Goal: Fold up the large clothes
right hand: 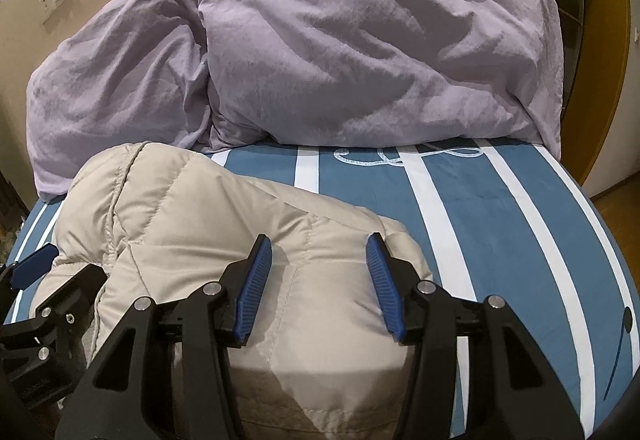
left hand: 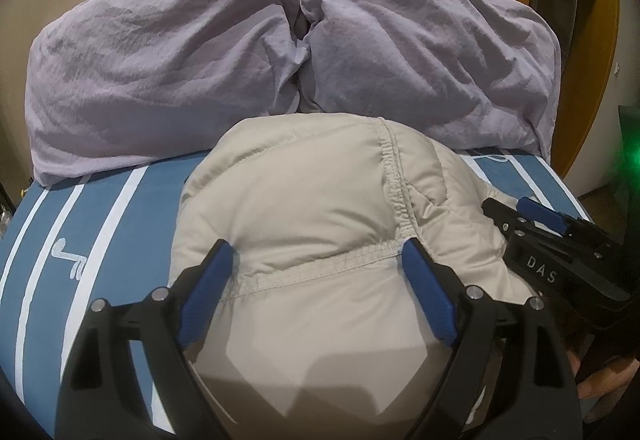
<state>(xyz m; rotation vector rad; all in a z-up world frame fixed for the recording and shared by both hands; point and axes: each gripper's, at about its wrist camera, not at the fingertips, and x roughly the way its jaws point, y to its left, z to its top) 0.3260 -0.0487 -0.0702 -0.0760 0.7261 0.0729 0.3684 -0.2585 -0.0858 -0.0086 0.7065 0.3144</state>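
Your jacket (left hand: 320, 207) on the bed (right hand: 500, 207) is puffy, light and slippery, so pinch its stitched seam; left gripper (left hand: 320, 272) and right gripper (right hand: 320, 272) both stand open over it.

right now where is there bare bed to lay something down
Free: the striped sheet right of the beige jacket, up to the purple duvet; a narrower strip on its left. Crowded: the middle, with jacket and both tongs.

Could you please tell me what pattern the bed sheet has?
The bed sheet is blue with white stripes; the right wrist view shows it best.
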